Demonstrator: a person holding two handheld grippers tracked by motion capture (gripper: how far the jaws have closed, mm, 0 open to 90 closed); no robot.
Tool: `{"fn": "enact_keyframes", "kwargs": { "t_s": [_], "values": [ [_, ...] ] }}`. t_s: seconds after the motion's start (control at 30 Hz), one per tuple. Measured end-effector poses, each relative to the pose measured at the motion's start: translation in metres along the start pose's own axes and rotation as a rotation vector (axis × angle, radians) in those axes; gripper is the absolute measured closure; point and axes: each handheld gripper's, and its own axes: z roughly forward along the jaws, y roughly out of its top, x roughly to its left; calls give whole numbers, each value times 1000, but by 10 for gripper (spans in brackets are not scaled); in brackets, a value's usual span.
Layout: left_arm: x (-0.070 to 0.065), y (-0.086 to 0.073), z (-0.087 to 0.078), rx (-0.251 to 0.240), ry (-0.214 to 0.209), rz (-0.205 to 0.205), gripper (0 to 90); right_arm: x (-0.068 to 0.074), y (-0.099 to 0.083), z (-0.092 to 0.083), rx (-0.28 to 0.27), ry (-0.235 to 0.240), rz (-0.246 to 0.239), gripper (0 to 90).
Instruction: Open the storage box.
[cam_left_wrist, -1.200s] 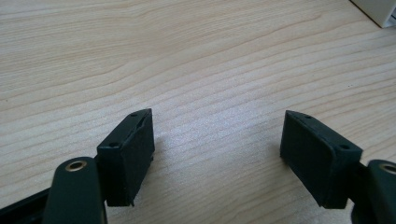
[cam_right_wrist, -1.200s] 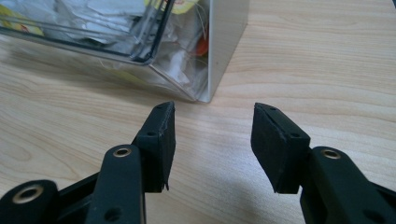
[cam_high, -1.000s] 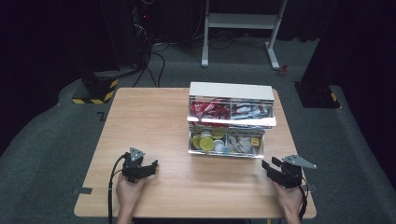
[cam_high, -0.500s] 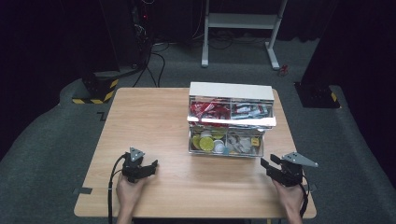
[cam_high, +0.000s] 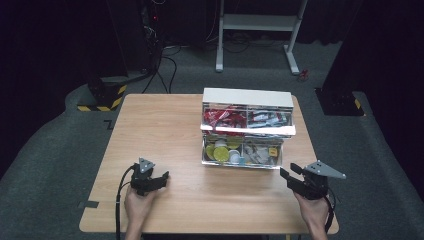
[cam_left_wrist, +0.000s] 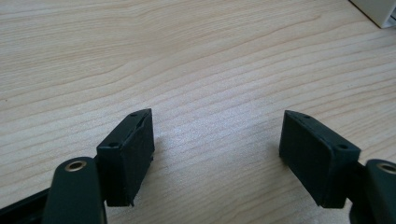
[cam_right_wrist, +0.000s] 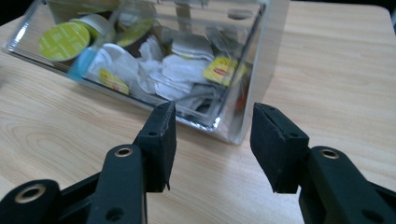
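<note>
A clear two-tier organiser box (cam_high: 246, 127) stands on the wooden table (cam_high: 165, 130), right of centre. Its upper tier holds red packets (cam_high: 222, 117); the lower drawer (cam_right_wrist: 140, 60) sticks out toward me with yellow-lidded capsules (cam_right_wrist: 63, 35) and tea bags (cam_right_wrist: 187, 60) inside. My right gripper (cam_high: 289, 175) is open, low over the table just short of the drawer's near right corner (cam_right_wrist: 233, 126). My left gripper (cam_high: 159, 179) rests open near the front left; between its jaws (cam_left_wrist: 215, 140) I see bare wood.
A white metal stand (cam_high: 257, 25) and dark cabinets with cables stand on the grey floor behind the table. A black and yellow striped base (cam_high: 102, 97) sits off the table's far left corner. A black base (cam_high: 340, 100) lies at the far right.
My right gripper has edged slightly forward and left toward the box. The left gripper has stayed where it was.
</note>
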Motion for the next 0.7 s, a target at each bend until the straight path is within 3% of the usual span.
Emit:
{"fn": "enact_keyframes", "kwargs": {
  "t_s": [0.53,0.7],
  "values": [
    [0,0,0,2,0,0,267,17,36,-5,-53,71,-62,596],
    [0,0,0,2,0,0,267,19,44,-4,-47,89,-71,603]
  ]
}}
